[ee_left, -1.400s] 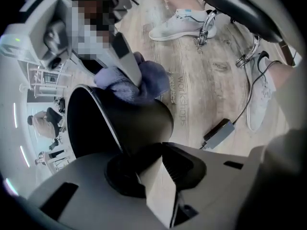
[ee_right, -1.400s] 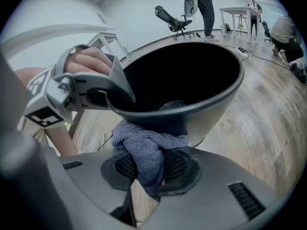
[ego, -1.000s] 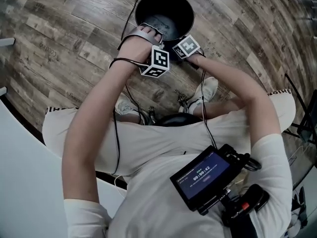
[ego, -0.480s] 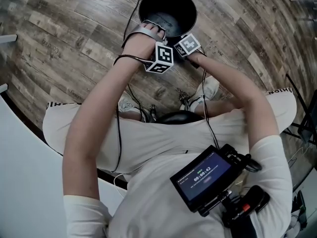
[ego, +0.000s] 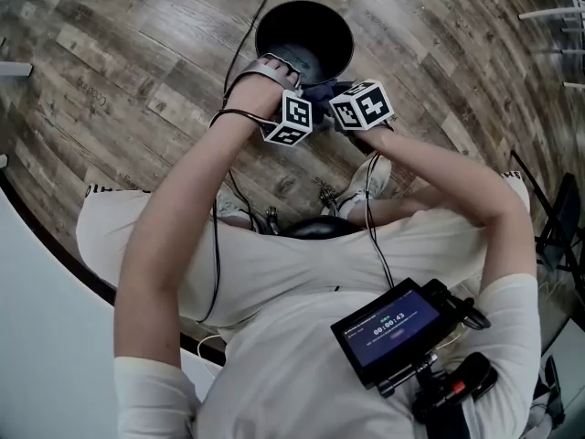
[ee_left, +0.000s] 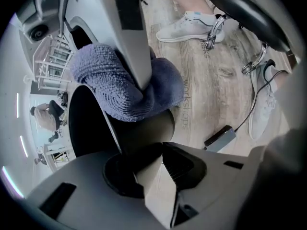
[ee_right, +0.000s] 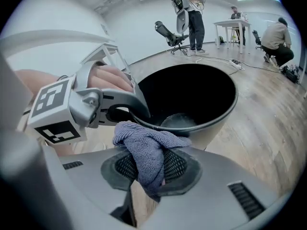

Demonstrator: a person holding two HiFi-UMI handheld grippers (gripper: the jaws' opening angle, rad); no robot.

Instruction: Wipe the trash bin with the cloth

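Trash bin [ego: 340, 24] stands upright on the wood floor [ego: 119, 80], mouth up, at 12 o'clock from the seated person in the head view.

Left gripper [ee_left: 154, 170]: jaws drawn narrow and pinched across the bin's near rim, one pad inside the wall and one outside. It is steadying the bin and carries nothing else.

Right gripper [ee_right: 146, 171]: jaws closed on a bunched blue cloth [ee_right: 146, 143]. A wad bulges above the pads and a short tail hangs below.

Key relation: from the right jaws the bin mouth lies dead ahead at 12 o'clock, with the cloth wad at the near lip, at about 6 o'clock on the rim circle. The left gripper grips the same lip just beside it, at 9 o'clock from the cloth. I cannot tell whether the cloth touches the rim or hangs just above it.

Judgement: the right hand is the wiping hand and the nearer one to free rim. The lip clockwise of the left clamp is open for a pass. The wipe looks under way, not finished.
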